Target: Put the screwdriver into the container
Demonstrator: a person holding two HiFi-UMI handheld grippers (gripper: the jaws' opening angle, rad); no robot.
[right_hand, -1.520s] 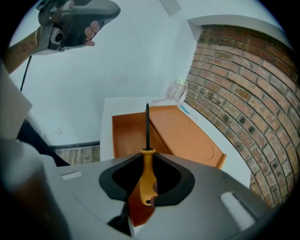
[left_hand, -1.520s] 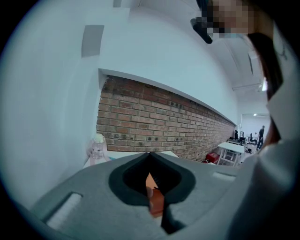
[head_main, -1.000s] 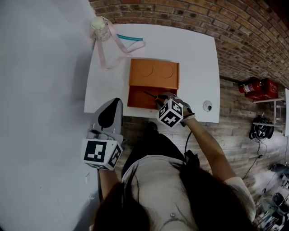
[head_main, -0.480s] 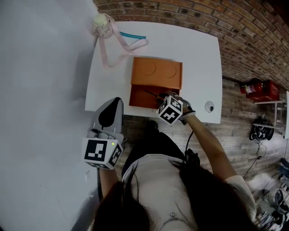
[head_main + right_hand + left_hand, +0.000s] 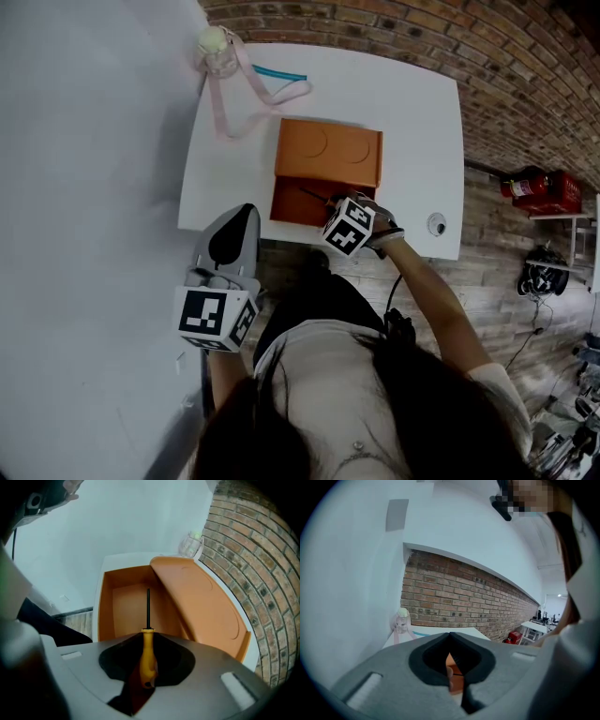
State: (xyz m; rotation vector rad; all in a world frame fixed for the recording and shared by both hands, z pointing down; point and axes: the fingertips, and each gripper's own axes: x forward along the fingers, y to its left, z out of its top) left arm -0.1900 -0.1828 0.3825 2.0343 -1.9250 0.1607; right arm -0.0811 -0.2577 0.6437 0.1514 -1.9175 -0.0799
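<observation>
An orange container (image 5: 289,210) stands open at the near edge of the white table, its lid (image 5: 328,150) lying over the far half. My right gripper (image 5: 330,202) hangs over the open part, pointing steeply down, shut on the yellow handle of the screwdriver (image 5: 147,660). The black shaft (image 5: 148,609) points into the container (image 5: 107,606), beside the tilted lid (image 5: 201,602). In the head view only the thin shaft (image 5: 314,195) shows over the orange floor. My left gripper (image 5: 246,210) is held off the table's near left corner, jaws together and empty (image 5: 450,634).
A small bottle (image 5: 214,47) with a pink strap and a teal object (image 5: 279,73) lie at the table's far left. A small round thing (image 5: 437,223) sits at the near right corner. A white wall runs along the left; a red extinguisher (image 5: 539,183) is on the floor.
My right gripper has tipped slightly over the open container with the screwdriver still in it. The left gripper has stayed where it was.
</observation>
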